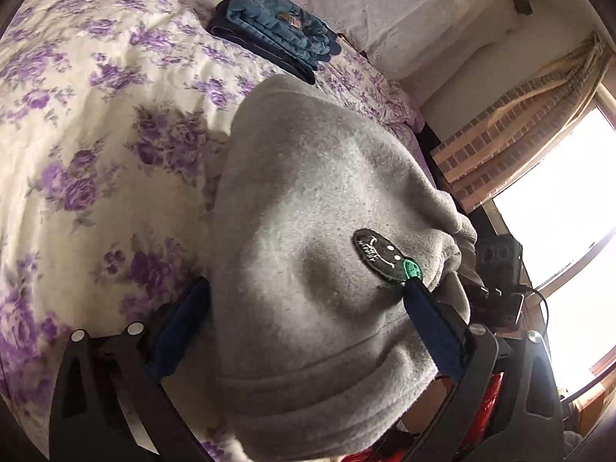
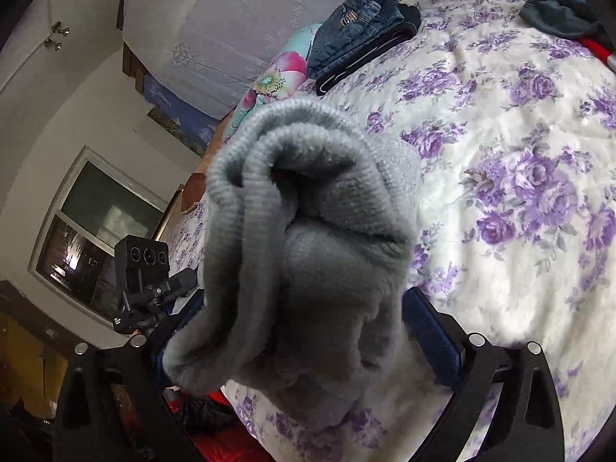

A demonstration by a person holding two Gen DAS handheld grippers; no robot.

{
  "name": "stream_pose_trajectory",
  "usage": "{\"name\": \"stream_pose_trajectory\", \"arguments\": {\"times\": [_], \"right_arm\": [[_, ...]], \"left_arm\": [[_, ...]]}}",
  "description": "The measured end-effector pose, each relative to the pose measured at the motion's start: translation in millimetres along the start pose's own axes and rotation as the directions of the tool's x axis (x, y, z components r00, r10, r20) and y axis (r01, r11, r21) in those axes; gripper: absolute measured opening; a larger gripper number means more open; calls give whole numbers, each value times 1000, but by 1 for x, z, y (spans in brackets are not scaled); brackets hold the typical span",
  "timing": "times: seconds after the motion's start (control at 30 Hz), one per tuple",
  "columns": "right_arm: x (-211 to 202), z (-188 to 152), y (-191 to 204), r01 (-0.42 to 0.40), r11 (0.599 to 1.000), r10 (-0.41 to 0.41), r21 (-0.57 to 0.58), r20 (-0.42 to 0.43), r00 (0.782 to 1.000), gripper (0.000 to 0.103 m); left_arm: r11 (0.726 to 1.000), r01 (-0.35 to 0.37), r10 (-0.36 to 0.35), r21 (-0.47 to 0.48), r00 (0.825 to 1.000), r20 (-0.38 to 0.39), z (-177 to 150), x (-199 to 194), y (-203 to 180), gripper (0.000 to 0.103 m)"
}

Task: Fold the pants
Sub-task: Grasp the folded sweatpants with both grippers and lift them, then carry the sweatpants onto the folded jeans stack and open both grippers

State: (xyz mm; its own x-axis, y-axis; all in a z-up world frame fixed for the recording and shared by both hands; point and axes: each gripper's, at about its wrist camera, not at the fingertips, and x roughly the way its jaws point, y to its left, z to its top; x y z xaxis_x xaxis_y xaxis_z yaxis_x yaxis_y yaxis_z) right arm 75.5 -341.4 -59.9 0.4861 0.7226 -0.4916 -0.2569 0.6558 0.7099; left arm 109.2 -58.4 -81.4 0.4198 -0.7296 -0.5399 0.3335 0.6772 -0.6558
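Grey fleece pants [image 1: 308, 211] with a black oval patch [image 1: 375, 250] hang bunched over the floral bed. My left gripper [image 1: 304, 292] has its fingers on either side of the grey cloth near the waistband and is shut on it. In the right wrist view the ribbed cuff end of the grey pants [image 2: 308, 231] fills the middle. My right gripper [image 2: 304, 308] has its blue-padded fingers on either side of that cloth and is shut on it. The fingertips are hidden under the cloth in both views.
A folded stack of blue jeans on dark pants [image 1: 273, 27] [image 2: 358, 27] lies at the far side of the bed [image 1: 96, 115]. A floral pillow [image 2: 269, 81] lies beside it. Dark green clothing [image 2: 558, 4] lies at the bed's far right. A window with curtain [image 1: 539, 134] is right.
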Motion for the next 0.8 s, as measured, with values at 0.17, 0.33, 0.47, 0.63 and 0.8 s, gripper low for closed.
{"name": "stream_pose_trajectory", "arguments": {"times": [0.17,0.33,0.47,0.63,0.8], "right_arm": [[4,-2,31,177,972,-165,-152,89,982,82],[-6,16,52,225,948,-191,-226,162,968,76],[-17,67,62,235,941,-182,-242,222,958,76],[-9,178,80,283,920,-187,-271,331,925,76],[18,295,79,324,915,-195,-240,439,877,76]], "left_arm": [[993,-57,52,103,997,50,8,-2,-23,57],[975,-104,84,198,990,109,25,-12,-46,54],[963,-119,83,241,985,155,78,-13,-65,54],[944,-158,86,289,966,246,182,-7,-90,54],[939,-196,101,284,943,318,297,21,-96,54]]}}
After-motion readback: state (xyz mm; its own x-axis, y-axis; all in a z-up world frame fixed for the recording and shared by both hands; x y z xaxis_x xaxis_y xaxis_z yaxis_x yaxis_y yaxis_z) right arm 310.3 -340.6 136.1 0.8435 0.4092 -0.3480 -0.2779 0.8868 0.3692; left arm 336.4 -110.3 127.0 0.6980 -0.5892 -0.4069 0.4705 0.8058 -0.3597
